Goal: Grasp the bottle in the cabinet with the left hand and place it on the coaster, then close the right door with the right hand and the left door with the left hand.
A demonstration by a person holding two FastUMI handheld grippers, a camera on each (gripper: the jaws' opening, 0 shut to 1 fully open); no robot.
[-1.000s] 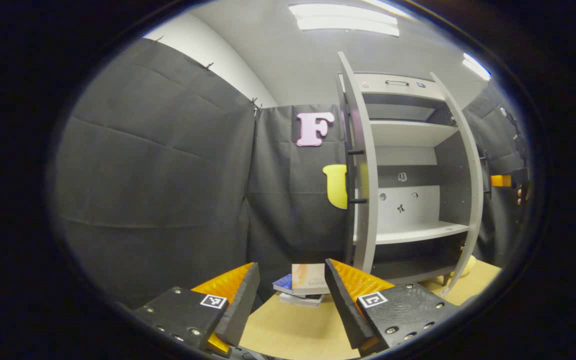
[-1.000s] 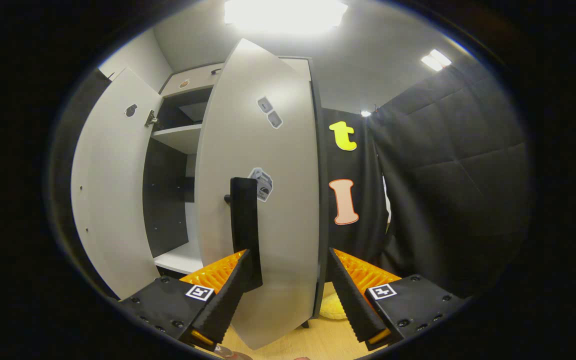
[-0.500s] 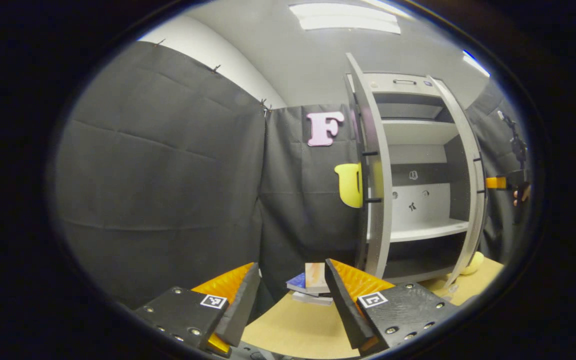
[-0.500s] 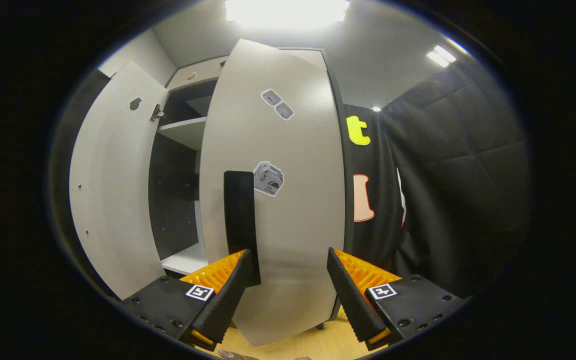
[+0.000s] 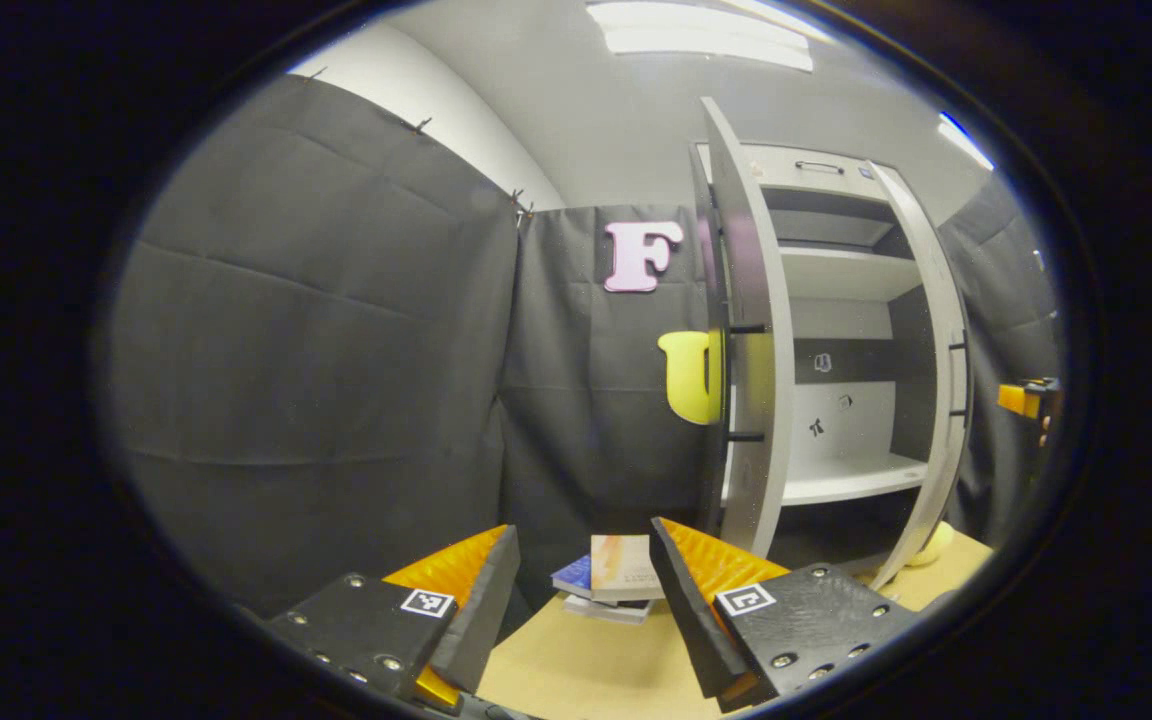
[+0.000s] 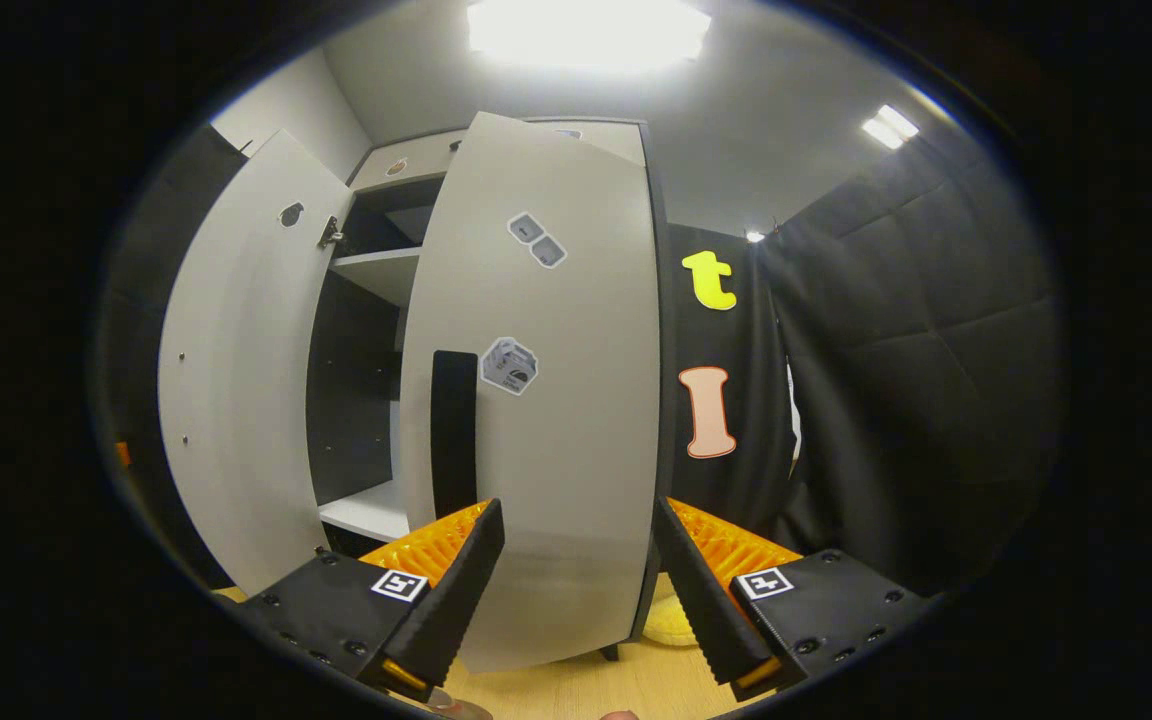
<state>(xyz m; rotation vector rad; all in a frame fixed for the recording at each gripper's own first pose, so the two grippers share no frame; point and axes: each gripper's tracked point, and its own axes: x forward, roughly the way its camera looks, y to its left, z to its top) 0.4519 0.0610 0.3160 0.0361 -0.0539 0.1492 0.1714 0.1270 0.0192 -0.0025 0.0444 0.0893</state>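
Left gripper view: left tool [image 5: 576, 600] spread wide, holding nothing, above the light wooden bench [image 5: 586, 665]. A small stack of books [image 5: 608, 580] lies near the bench's far edge. Tall grey cabinet [image 5: 841, 330] stands at the far right of the bench, its grey left door [image 5: 751, 330] open, edge-on. The right tool [image 5: 1028, 400] shows far right, past the grey right door [image 5: 946, 350].

Right gripper view: right tool [image 6: 576, 590] spread wide, empty, close before the right door's [image 6: 556, 400] outer face; black bar handle [image 6: 454, 430] just above its left finger. Right door partly ajar. Left door [image 6: 236, 380] open. Bottle's place: cannot tell.
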